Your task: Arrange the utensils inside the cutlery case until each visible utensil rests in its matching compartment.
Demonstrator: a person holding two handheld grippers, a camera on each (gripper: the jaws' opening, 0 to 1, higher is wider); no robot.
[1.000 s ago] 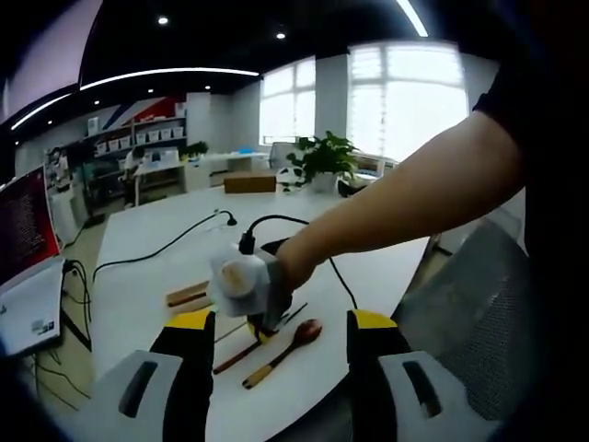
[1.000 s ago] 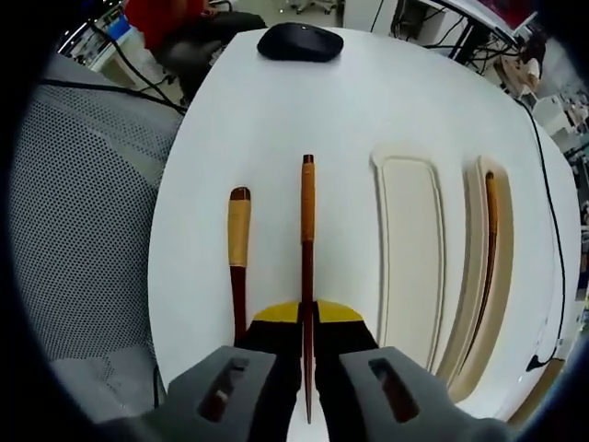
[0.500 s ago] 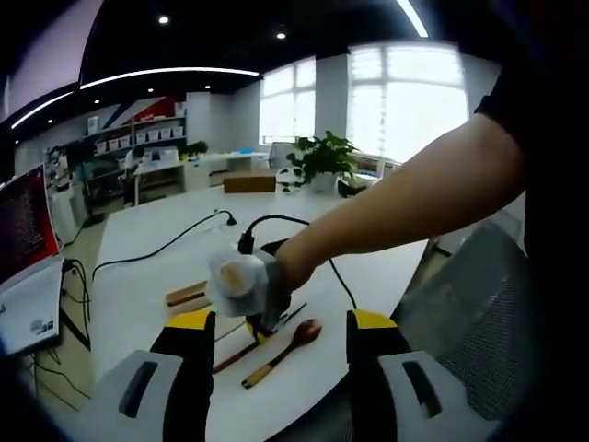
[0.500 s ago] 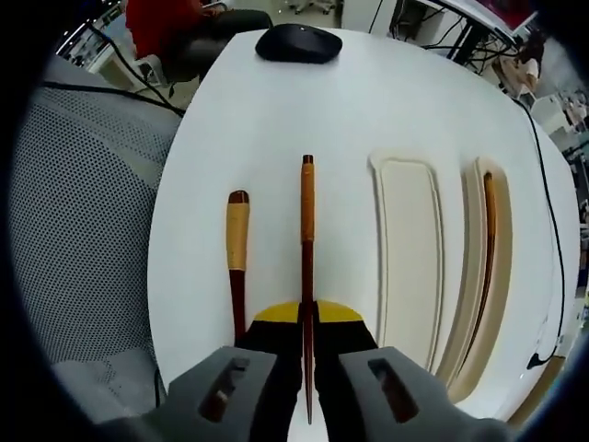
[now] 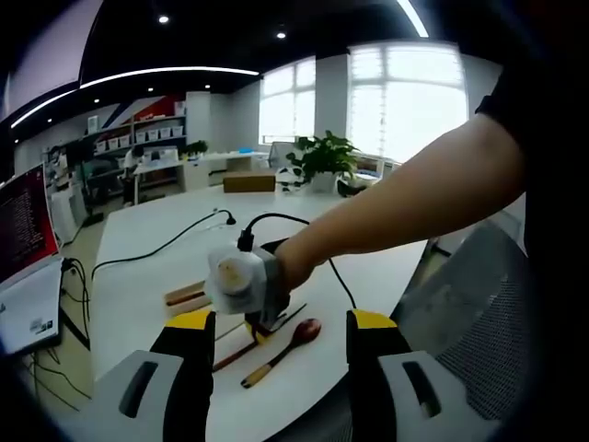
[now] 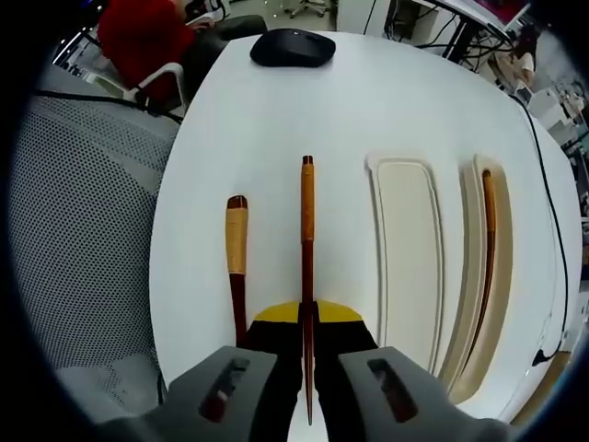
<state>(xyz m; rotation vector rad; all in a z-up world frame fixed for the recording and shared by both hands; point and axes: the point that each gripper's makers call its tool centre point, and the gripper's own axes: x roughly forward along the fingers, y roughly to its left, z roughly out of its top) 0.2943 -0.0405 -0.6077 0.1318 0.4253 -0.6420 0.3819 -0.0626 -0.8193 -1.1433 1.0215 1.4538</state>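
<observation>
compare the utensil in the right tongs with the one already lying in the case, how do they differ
The chopstick is clamped in the right tongs; the utensil in the case lies free. The chopstick is over bare table; the other sits in the case's narrow outer slot. Both are slim, brown and wooden-looking.

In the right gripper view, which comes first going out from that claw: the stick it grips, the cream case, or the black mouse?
1. The wooden chopstick, clamped in the right claw itself, pointing straight ahead.
2. The cutlery case, on the table off to the view's right.
3. The black mouse, at the table's far end, near the view's top.
</observation>
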